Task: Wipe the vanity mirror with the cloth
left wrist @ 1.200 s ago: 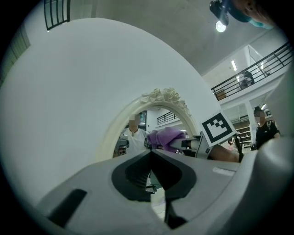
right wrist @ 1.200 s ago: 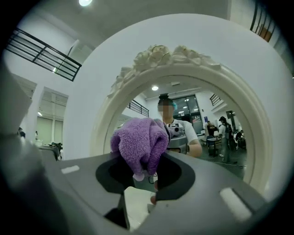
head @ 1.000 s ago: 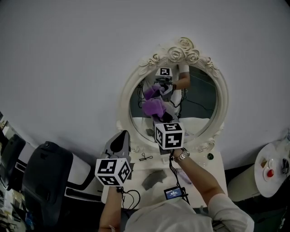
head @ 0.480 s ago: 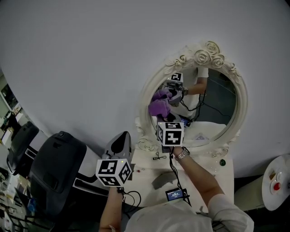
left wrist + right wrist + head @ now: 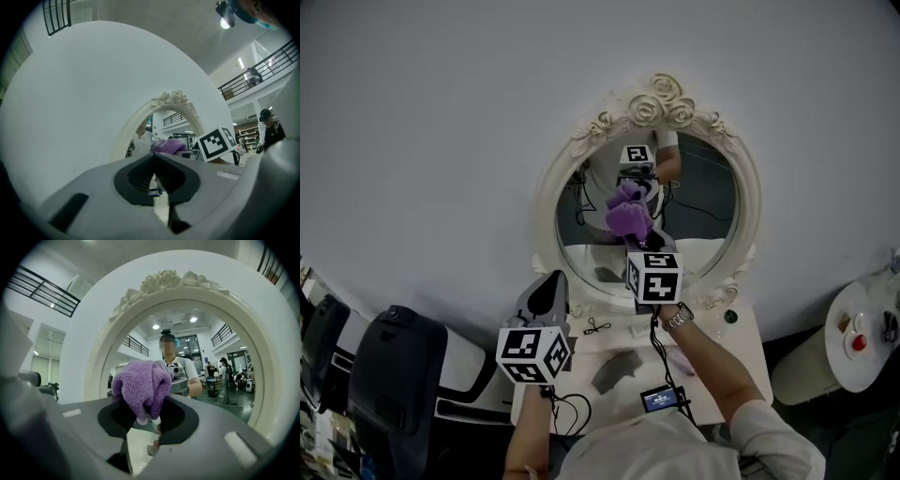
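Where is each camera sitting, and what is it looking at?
Head view: on the person's head, looking steeply down at the mirror, table and both forearms holding the left gripper and right gripper.
Left gripper view: on the left gripper, looking along its shut jaws toward the mirror from the side.
Right gripper view: on the right gripper, facing the mirror squarely, jaws clamping the cloth.
Shared: all three show the mirror and cloth.
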A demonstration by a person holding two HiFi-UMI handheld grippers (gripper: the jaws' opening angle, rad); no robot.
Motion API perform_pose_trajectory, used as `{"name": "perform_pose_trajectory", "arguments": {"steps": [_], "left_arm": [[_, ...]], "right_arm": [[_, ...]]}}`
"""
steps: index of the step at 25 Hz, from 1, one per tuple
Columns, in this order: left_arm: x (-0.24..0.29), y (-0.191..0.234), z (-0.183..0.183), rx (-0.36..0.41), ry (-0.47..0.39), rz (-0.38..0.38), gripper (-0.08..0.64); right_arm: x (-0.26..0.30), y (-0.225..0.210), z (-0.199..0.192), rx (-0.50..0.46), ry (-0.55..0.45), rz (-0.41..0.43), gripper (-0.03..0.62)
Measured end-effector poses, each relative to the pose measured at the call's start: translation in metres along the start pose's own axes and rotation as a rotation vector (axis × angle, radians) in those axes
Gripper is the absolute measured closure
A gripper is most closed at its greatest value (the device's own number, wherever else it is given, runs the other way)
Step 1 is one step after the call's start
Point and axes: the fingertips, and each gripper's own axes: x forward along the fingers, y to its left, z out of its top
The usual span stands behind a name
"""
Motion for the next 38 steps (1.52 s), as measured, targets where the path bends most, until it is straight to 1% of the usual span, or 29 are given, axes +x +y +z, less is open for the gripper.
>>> {"name": "perform_pose_trajectory", "arguments": {"steps": [8,12,16,22,25,28,32,36,38], "left_arm": [[0.046,-0.074,-0.01,-0.012,0.015,-0.164,0.558],[0.06,-0.107,-0.015,-0.024,0.025,-0.218,0.559],[0.067,-0.13,-0.017,-0.019,0.025,-0.246,0.558],[0.067,-0.136,-0.018,-0.028,0.015,-0.237,0.559],[0.066,-0.133,-0.019,-0.031,0.018,-0.224,0.558],[0.064,-0.125,-0.021,-0.034,0.023,-0.207,0.558],[0.06,-0.107,-0.022,-0.04,0.028,-0.178,0.559],[0.051,-0.086,-0.021,-0.04,0.025,-0.141,0.56],[0.043,-0.069,-0.02,-0.04,0.024,-0.111,0.558]], "right_arm": [[-0.044,-0.121,-0.002,0.005,0.011,-0.201,0.472],[-0.058,-0.167,-0.012,0.035,0.033,-0.261,0.472],[-0.069,-0.199,-0.015,0.03,0.038,-0.309,0.472],[-0.08,-0.23,-0.02,0.021,0.049,-0.357,0.474],[-0.082,-0.229,-0.02,0.023,0.045,-0.364,0.474],[-0.083,-0.215,-0.022,0.042,0.035,-0.334,0.474],[-0.073,-0.171,-0.024,0.024,0.039,-0.24,0.474],[-0.051,-0.114,-0.029,-0.018,0.056,-0.132,0.474],[-0.038,-0.082,-0.035,-0.023,0.065,-0.079,0.474]]}}
